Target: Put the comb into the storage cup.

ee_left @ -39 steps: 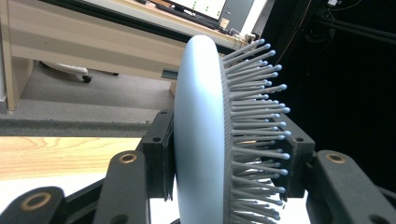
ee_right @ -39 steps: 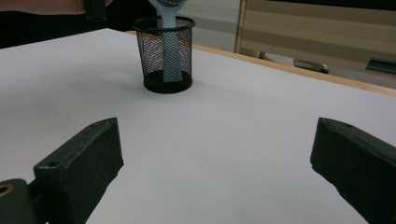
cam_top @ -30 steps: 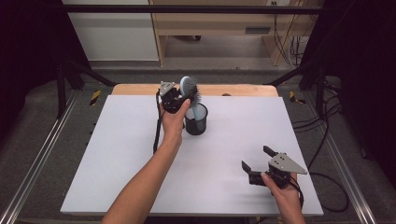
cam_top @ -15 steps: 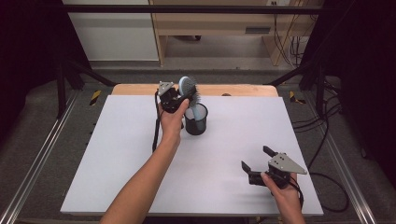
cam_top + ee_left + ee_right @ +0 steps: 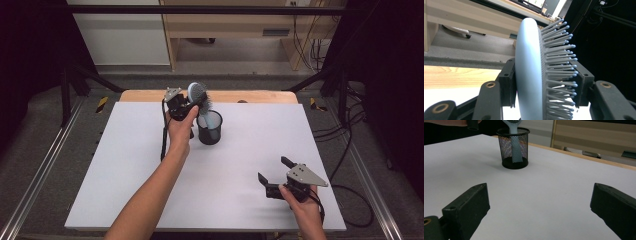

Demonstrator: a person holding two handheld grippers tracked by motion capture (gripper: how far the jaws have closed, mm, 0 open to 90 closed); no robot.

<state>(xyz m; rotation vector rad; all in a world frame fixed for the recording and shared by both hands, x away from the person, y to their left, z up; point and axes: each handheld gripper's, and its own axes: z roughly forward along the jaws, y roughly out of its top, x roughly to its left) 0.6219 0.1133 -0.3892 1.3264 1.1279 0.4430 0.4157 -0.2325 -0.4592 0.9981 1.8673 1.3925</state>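
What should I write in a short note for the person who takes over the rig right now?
Left gripper: shut on the head of the hairbrush, one pad on its smooth back, the other on the bristles; its fingers have just begun to ease open.
Right gripper: open, holding nothing, low over the near right part of the table.
Hairbrush handle is already down inside the mesh cup, which stands upright toward the far middle of the table.
Done: brush placed in the cup.
Left: probably release the head fully, draw the left gripper away, and check that the cup stays upright.
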